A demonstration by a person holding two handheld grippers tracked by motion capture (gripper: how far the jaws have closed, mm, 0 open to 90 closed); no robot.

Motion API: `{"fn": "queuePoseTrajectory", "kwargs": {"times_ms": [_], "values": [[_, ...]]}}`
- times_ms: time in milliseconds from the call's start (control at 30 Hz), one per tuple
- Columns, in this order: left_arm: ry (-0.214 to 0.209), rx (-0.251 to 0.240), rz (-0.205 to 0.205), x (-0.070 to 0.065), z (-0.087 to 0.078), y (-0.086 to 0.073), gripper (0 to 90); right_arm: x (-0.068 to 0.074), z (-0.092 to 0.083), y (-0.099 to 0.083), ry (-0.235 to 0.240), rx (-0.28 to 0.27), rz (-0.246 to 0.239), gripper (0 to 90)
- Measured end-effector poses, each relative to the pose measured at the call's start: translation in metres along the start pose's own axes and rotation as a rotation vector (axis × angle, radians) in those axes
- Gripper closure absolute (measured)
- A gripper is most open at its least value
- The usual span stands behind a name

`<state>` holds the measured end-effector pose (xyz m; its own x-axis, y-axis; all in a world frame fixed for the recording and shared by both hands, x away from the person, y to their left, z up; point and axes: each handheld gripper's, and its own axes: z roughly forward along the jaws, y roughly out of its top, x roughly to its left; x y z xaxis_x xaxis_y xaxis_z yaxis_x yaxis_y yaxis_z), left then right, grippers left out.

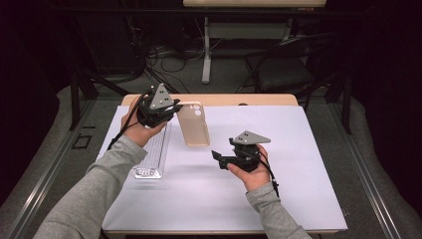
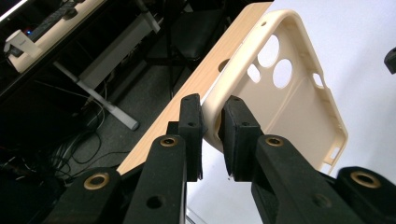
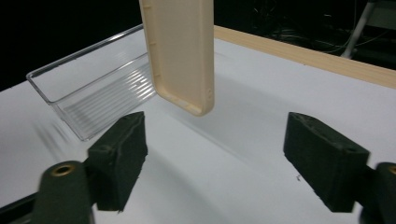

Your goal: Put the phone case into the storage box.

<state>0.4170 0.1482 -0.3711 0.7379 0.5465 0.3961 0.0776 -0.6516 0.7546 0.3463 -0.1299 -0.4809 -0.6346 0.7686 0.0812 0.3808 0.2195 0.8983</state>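
A beige phone case [image 1: 193, 124] hangs tilted above the white table cover, its camera cut-outs at the far end. My left gripper [image 1: 176, 108] is shut on the case's far corner; in the left gripper view the two pads [image 2: 191, 121] pinch the rim of the case [image 2: 289, 107] and its hollow inside faces the camera. My right gripper [image 1: 218, 158] is held low to the right of the case and points left at it, jaws open and empty. From the right gripper view [image 3: 224, 163] the case's lower end [image 3: 182, 51] hangs ahead of the jaws, apart from them.
A clear plastic tray [image 1: 152, 149] lies on the white cover [image 1: 298, 164] under my left forearm, and it is also in the right gripper view [image 3: 98, 88], behind the case. The wooden table edge [image 1: 224, 99] runs along the back. A dark chair [image 1: 288, 69] stands beyond it.
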Motion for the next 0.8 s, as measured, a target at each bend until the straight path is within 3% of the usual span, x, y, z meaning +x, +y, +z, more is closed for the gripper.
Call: {"fn": "queuePoseTrajectory", "kwargs": {"times_ms": [200,367,800], "values": [[-0.004,-0.013,-0.001,0.007,-0.003,0.003,79.3,-0.002,-0.005,-0.004,-0.059,-0.017,-0.006,14.3],[0.005,-0.014,0.007,0.01,-0.005,0.006,79.2,-0.01,-0.01,-0.009,-0.059,-0.02,0.023,14.0],[0.047,0.008,0.054,0.021,-0.009,0.01,79.2,-0.025,-0.03,-0.021,-0.125,-0.058,0.042,13.7]]}}
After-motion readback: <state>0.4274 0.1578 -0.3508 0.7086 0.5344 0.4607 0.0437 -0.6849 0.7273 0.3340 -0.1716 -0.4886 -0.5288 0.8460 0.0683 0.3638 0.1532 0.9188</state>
